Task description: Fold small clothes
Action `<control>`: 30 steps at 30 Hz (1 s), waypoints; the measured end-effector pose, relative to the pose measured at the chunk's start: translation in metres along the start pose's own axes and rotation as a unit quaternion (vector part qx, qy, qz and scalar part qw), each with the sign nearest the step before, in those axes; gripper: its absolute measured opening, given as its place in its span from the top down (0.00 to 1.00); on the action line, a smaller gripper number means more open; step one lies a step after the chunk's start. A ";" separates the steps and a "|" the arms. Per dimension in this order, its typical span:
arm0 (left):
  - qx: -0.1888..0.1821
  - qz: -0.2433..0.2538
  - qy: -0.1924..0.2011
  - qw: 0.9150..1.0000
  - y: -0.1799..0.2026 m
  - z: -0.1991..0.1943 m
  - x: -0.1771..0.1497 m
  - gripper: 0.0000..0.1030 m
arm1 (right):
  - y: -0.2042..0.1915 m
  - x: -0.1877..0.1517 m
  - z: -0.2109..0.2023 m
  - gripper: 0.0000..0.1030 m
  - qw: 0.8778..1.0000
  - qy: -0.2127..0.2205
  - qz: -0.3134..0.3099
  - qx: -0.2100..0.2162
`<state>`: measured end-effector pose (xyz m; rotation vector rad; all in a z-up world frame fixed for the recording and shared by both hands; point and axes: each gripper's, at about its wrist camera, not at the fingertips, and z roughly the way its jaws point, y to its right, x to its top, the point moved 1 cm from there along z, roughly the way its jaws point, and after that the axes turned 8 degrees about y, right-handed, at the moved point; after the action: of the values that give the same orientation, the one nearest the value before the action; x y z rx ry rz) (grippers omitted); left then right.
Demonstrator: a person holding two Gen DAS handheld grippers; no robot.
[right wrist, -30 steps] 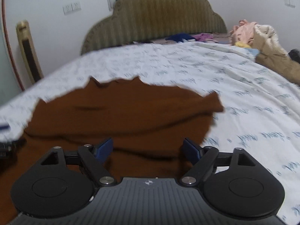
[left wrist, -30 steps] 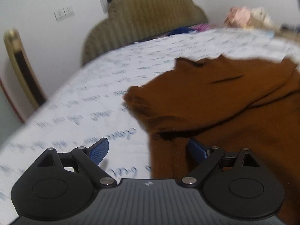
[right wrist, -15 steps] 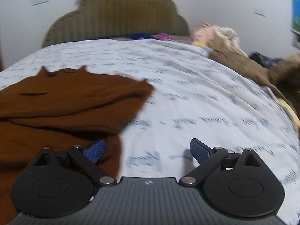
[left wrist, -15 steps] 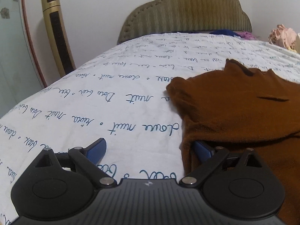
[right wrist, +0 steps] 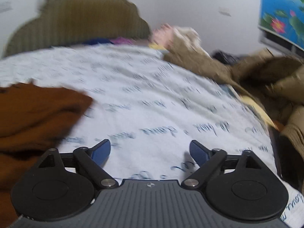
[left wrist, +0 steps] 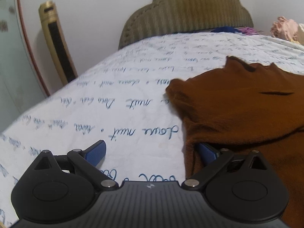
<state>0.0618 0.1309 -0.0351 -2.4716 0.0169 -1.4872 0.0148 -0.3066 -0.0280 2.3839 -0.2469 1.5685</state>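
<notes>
A brown knit garment lies on the bed with its sleeves folded across the body. My left gripper is open at its left edge; the right fingertip is tucked under the fold of cloth, and the left fingertip is over bare sheet. In the right wrist view the garment lies at the left. My right gripper is open and empty over the white sheet, to the right of the garment. That view is blurred.
The bed has a white sheet with blue script and an olive headboard. A gold tower fan stands at the left wall. A pile of tan clothes lies along the bed's right side.
Both grippers have swung outward from over the garment: the left to its left edge, the right off its right edge onto bare sheet. Both stay open.
</notes>
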 end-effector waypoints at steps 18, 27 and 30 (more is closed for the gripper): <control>-0.198 -0.043 -0.027 0.979 -0.037 -0.065 -0.025 0.03 | -0.021 -0.018 -0.077 0.02 0.985 -0.027 0.032 0.170; -0.145 0.036 0.025 0.988 -0.016 -0.097 -0.034 0.03 | -0.048 -0.059 -0.134 0.00 0.976 -0.029 -0.206 0.063; -0.170 0.032 0.044 0.984 -0.017 -0.114 -0.026 0.03 | -0.030 -0.052 -0.141 0.01 0.973 -0.015 -0.231 -0.015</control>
<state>-0.0521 0.1271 -0.0029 -2.6266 0.3958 -1.6849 -0.1200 -0.2335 -0.0270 2.2291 0.2609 1.2986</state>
